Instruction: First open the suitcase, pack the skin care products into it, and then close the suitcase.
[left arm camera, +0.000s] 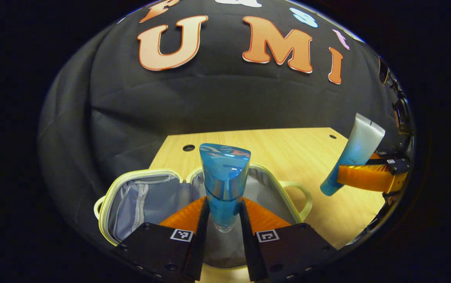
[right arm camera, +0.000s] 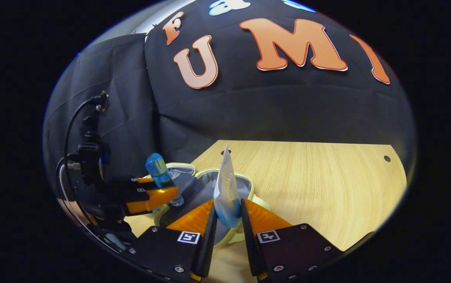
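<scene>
**Two products gripped, both above the open suitcase**

Two items in hand, none seen packed yet. Landmark: the suitcase [left arm camera: 131, 204], open flat on the wooden table [left arm camera: 308, 157], grey lining up, cream rim and handle showing.

- Blue bottle [left arm camera: 224, 184]: held upright over the suitcase, roughly above the hinge line between its two halves. Left gripper [left arm camera: 224, 220] is clamped on it low on the body, both orange fingers [left arm camera: 186, 216] pressing its sides. In the right gripper view the same bottle [right arm camera: 159, 173] hangs just above the suitcase's near-left half.
- White-to-blue tube [right arm camera: 226, 192]: held crimped end up, cap end down, over the suitcase's right half. Right gripper [right arm camera: 227, 220] is closed on its lower part, both fingers touching. In the left gripper view the tube [left arm camera: 353, 157] tilts, off to the right of the suitcase handle.

Handling, my read:
- Bottle looks like rigid, glossy plastic or glass: stiff, likely slippery, some weight if full. Current hold on the flat-ish sides seems right; keep it low and lay it down, don't drop it.
- Tube is soft and light; it will deform under squeeze. Best gripped near the cap shoulder where it's stiffest.
- Risk: the two grippers crowd each other above the suitcase. Place one item at a time.
</scene>
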Motion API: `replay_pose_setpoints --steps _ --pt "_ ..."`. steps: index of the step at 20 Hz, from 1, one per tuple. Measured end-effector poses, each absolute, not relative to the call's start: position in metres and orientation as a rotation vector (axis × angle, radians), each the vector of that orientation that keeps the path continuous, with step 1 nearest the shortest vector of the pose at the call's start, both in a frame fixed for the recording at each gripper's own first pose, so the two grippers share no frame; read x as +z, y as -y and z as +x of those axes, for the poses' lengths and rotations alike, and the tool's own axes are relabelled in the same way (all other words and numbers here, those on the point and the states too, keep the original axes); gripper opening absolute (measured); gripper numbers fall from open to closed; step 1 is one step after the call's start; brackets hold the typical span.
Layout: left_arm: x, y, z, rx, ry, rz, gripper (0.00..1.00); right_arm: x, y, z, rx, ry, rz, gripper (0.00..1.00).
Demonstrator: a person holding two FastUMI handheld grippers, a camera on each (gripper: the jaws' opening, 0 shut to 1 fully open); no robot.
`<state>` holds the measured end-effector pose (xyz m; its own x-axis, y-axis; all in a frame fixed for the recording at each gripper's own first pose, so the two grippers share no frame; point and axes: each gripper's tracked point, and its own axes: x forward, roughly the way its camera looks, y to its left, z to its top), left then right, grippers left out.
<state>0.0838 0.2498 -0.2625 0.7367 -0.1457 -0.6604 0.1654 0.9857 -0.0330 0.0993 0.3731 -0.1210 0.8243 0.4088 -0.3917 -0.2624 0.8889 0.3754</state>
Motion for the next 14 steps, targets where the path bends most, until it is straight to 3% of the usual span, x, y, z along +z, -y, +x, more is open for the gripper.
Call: replay_pose_setpoints --steps 14 --pt "-0.36 -0.255 0.066 -0.155 -1.15 -0.006 0.43 -0.166 -0.404 0.122 0.45 -0.612 0.33 0.39"
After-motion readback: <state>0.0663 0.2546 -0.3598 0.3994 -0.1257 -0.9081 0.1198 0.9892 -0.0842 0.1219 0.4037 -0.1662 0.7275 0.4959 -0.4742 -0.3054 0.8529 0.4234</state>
